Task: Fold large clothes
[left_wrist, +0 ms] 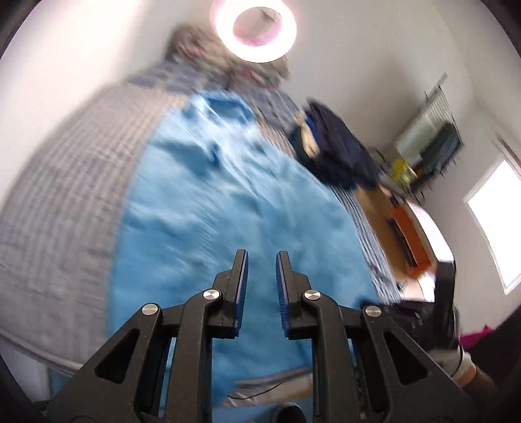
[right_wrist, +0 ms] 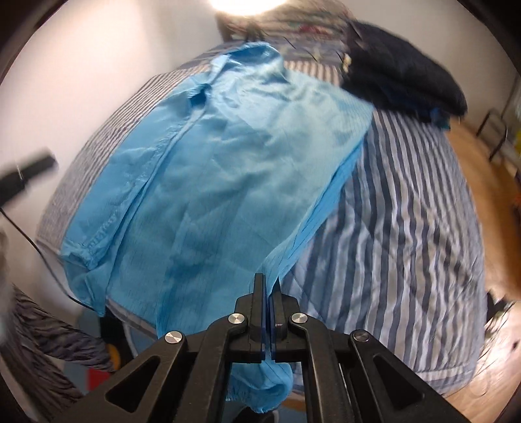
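A large light-blue garment [left_wrist: 208, 201] lies spread on the striped bed; it also shows in the right wrist view [right_wrist: 208, 169], collar at the far end. My left gripper [left_wrist: 261, 257] is open and empty, hovering above the garment's near part. My right gripper [right_wrist: 267, 279] is shut on a fold of the blue garment's right side, with an elastic cuff [right_wrist: 263, 393] hanging below its fingers. The cloth stretches up from the bed to the right gripper.
The bed has a blue-and-white striped cover [right_wrist: 390, 208]. A pile of dark navy clothes [right_wrist: 400, 61] lies at the far right of the bed, also in the left wrist view [left_wrist: 338, 146]. A ring lamp [left_wrist: 257, 29] shines at the head. Wooden floor [right_wrist: 469, 156] and furniture lie to the right.
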Demonstrator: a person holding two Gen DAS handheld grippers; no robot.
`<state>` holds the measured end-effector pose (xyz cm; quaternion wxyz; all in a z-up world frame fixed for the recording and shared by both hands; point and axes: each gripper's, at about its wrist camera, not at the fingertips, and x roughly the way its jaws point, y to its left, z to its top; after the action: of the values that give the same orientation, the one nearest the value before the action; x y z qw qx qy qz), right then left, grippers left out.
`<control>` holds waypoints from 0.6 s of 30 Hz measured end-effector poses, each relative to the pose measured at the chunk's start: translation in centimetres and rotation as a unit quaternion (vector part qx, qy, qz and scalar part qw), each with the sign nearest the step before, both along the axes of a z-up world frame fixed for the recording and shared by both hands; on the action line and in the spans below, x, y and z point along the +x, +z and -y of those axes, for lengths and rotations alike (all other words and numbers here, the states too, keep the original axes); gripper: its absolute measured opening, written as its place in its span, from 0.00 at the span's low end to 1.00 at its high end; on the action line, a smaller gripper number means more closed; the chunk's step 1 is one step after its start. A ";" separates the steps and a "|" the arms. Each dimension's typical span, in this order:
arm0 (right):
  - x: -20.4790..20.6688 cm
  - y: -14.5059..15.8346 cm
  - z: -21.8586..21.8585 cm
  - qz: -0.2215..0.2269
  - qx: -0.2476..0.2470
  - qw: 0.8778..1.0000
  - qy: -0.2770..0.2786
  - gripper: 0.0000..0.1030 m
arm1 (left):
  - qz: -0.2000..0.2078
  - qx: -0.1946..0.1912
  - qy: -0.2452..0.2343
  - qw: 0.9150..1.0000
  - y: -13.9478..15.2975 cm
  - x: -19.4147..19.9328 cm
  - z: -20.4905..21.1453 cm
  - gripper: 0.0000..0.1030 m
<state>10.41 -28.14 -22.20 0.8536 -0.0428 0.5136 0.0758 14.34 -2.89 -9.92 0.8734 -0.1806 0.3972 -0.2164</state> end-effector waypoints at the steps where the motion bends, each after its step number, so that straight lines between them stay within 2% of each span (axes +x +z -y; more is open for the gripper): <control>1: -0.2 0.2 -1.2 0.011 -0.022 1.000 0.011 0.00 | 0.009 0.002 0.016 1.000 0.4 0.2 -1.6 0.15; 3: -0.6 0.8 -3.2 0.031 -0.059 0.997 0.036 0.00 | 0.020 -0.002 0.050 0.999 0.6 0.6 -4.5 0.15; 5: -0.9 1.1 -5.6 0.050 -0.092 0.992 0.065 0.00 | 0.016 -0.025 0.088 0.996 0.3 0.9 -7.5 0.15; 10: -1.4 0.3 -11.9 0.076 -0.154 0.975 0.140 0.00 | -0.002 -0.065 0.130 0.989 -0.9 1.6 -11.5 0.15; 13: -1.2 -1.2 -14.8 0.062 -0.155 0.970 0.179 0.00 | 0.001 -0.066 0.140 0.988 -1.0 1.7 -12.3 0.15; 18: -0.1 -3.4 -17.5 0.023 -0.124 0.972 0.196 0.00 | 0.002 -0.070 0.144 0.987 -1.1 1.1 -12.6 0.15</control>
<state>10.35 -10.67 -25.64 0.8219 -0.2502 0.4805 0.1762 15.41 9.70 -11.06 0.8815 -0.2960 0.3490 -0.1164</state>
